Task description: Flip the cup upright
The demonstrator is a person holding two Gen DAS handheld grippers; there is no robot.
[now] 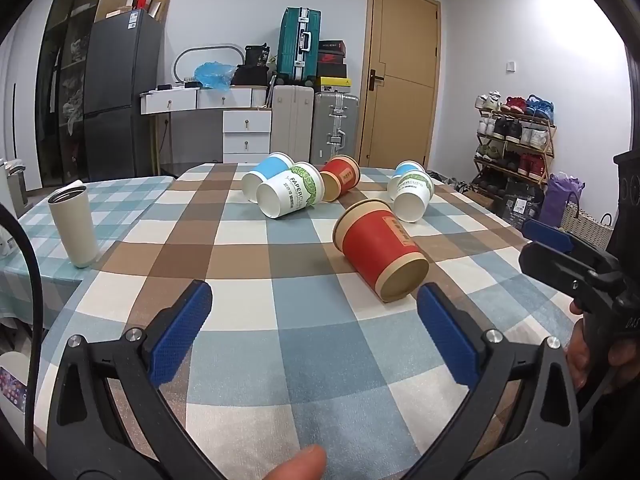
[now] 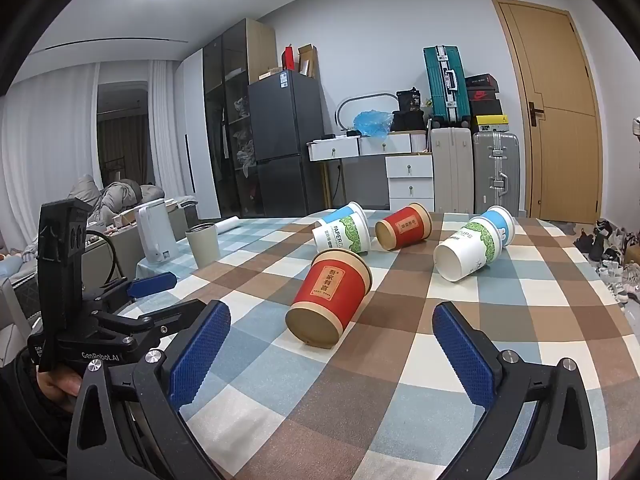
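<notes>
The left gripper [image 1: 314, 330] is held low over a checked tablecloth [image 1: 240, 340], its two blue-padded fingers spread wide with nothing between them and nothing touched. The right gripper [image 2: 332, 348] is likewise spread wide and empty, hovering just above the cloth. Each gripper is seen at the edge of the other's view.

A red paper cup [image 1: 380, 250] is taken here as the landmark and the likely target. It lies tipped on its side on the cloth, its closed brown base turned toward both grippers and its open rim pointing away. It is seen just beyond the left gripper's right fingertip [image 1: 434, 300], not touching it; in the right wrist view the red paper cup [image 2: 330, 298] lies just ahead, between the lines of the two fingers.

Behind this cup, further from the grippers, five more paper cups are seen on their sides: a white-and-green cup [image 1: 290, 196] nested with a blue one, a second red cup [image 1: 342, 178], and another white-and-blue pair [image 1: 412, 194]. Well to the left of the landmark cup a beige tumbler [image 1: 74, 226] stands upright.

The cup is judged very light, thin-walled and easily crushed, and likely to roll when nudged. A gentle hold across the side wall near the stiffer base or rolled rim is judged safest.
</notes>
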